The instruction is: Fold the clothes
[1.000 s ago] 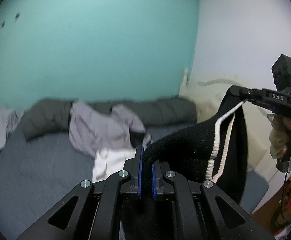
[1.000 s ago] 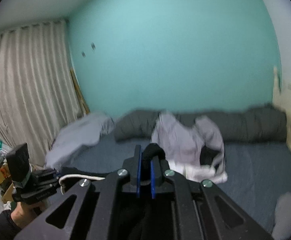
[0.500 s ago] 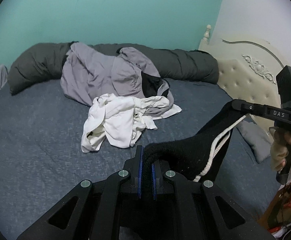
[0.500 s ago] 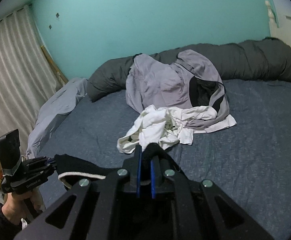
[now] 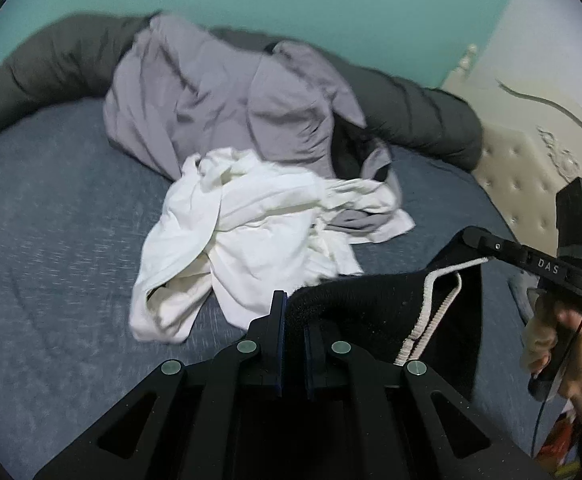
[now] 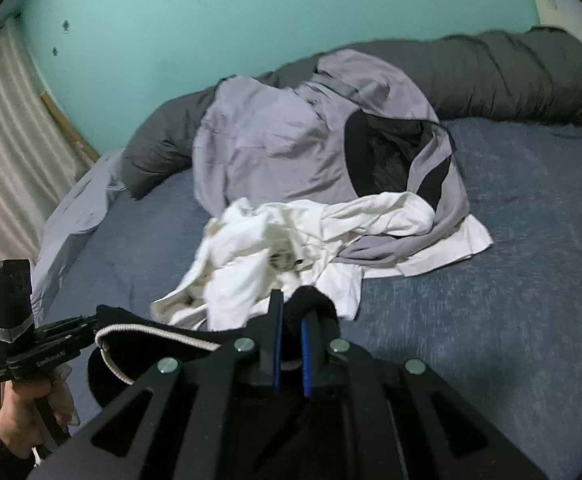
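Over the bed (image 5: 43, 240) | both grippers angled down | left gripper (image 5: 294, 312) and right gripper (image 6: 291, 312) jaws clamp black garment (image 5: 371, 304)

Bedroom: bed (image 5: 43, 216), tufted headboard (image 5: 531, 184), curtain (image 6: 7, 128)

near bed: bare blue sheet (image 5: 51, 240) lying open left and right
centre: white garment (image 5: 251, 232) and grey jacket (image 5: 219, 92) blocking
far edge: dark duvet roll (image 6: 511, 76) walling off
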